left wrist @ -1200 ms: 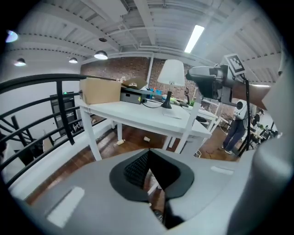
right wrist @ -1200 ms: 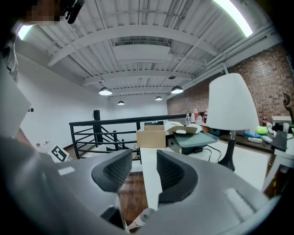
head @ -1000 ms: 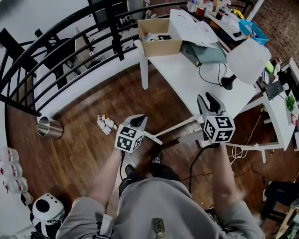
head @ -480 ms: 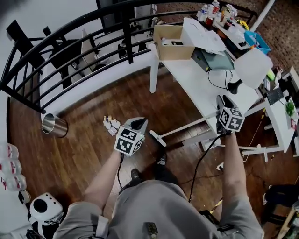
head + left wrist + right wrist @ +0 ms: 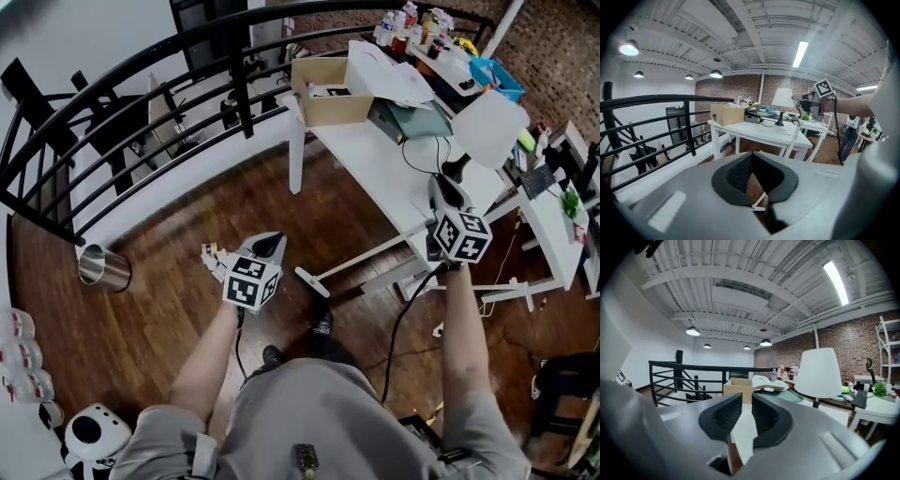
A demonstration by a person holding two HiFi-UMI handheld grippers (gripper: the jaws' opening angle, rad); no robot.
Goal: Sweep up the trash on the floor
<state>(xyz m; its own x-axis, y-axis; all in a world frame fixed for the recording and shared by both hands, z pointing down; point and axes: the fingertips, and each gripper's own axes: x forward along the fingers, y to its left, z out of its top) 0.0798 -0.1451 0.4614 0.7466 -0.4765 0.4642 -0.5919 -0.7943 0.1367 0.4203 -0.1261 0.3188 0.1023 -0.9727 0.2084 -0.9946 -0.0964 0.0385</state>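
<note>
Small pale trash scraps lie on the dark wood floor. My left gripper hangs just right of them, shut and empty; its marker cube hides part of the pile. Through its jaws in the left gripper view I see floor and the flat end of a thin white rod. That rod slants from the floor up to the white table's near corner. My right gripper is over that table edge. Its jaws are closing, and only table top shows through the narrow gap.
A steel bin stands on the floor at the left. The white table carries a cardboard box and a lamp. A black railing curves round the back. Cables trail by my feet.
My left gripper has drifted left, closer to the scraps. My right gripper has risen from beside the table's corner to above its edge, and its jaws have narrowed.
</note>
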